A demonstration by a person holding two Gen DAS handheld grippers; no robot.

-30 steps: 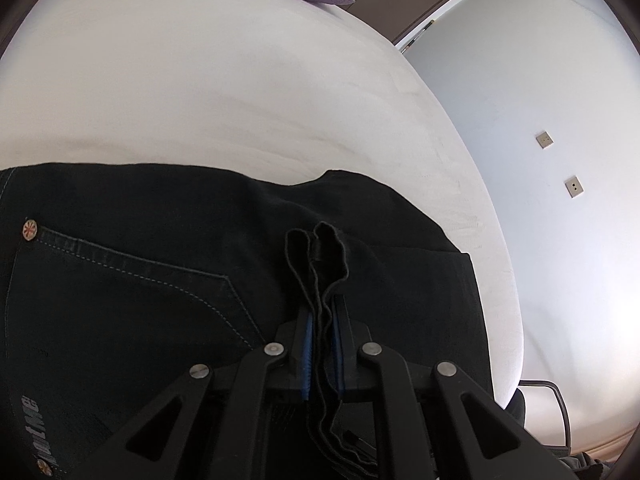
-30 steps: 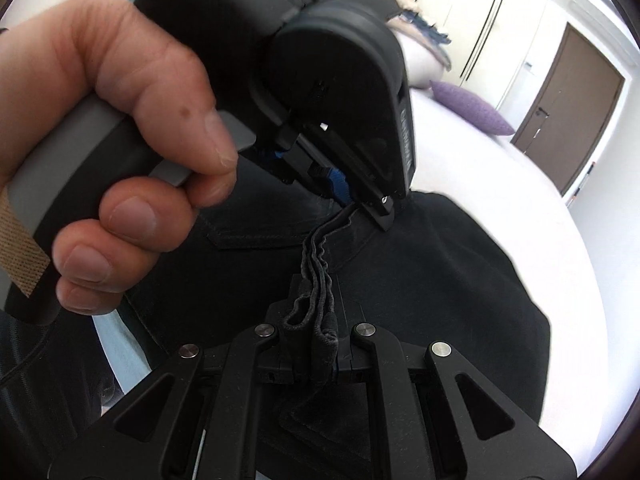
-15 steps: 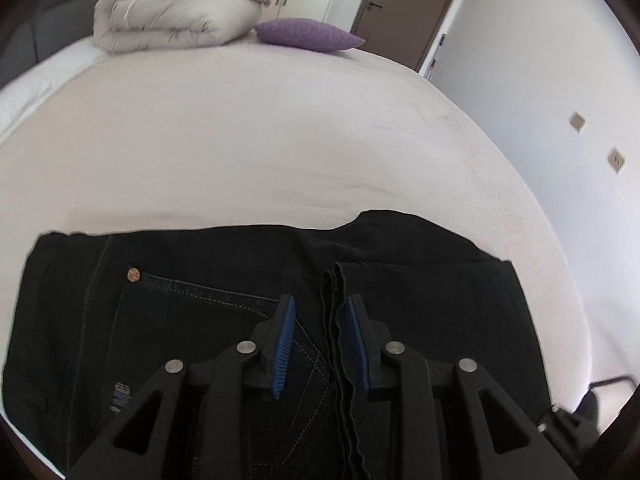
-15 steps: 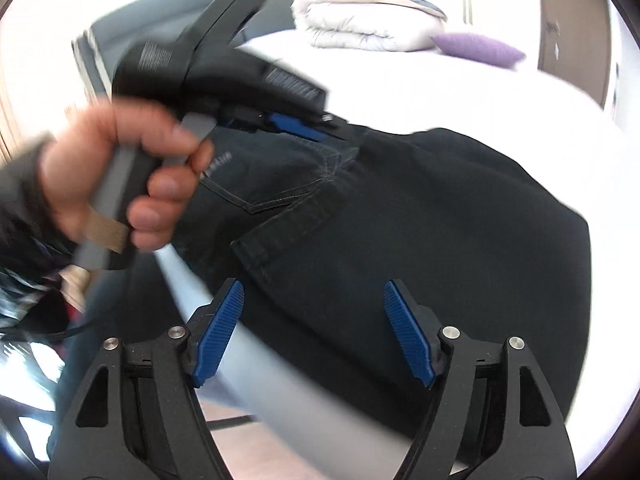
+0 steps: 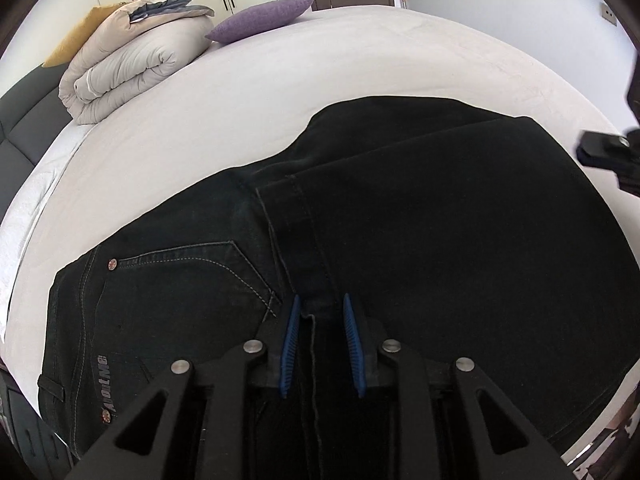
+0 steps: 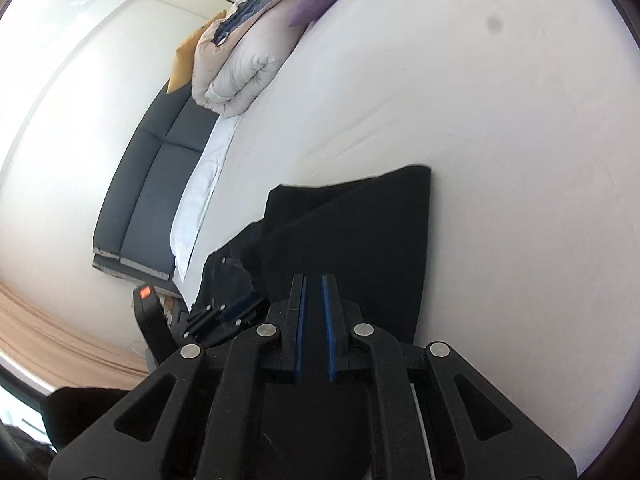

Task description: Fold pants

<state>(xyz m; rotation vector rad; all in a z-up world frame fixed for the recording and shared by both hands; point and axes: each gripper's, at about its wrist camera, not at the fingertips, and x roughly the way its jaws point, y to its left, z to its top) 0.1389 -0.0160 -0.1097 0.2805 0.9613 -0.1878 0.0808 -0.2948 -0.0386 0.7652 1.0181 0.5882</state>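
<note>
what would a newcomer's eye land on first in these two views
The black pants dominate, lying folded on the white bed with a leg hem laid across beside the stitched back pocket. The left gripper is next, blue pads apart over that hem and gripping nothing. At the head of the bed, a rolled cream duvet sits beside a purple pillow.

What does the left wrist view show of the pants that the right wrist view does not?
Only the left wrist view shows the back pocket with its pale stitching, a copper rivet, and the hem seam running between the open fingers of the left gripper. Only the right wrist view shows the dark headboard and the far corner of the folded pants beyond the right gripper, which holds nothing. Both show the rolled duvet, purple pillow and white bed.
</note>
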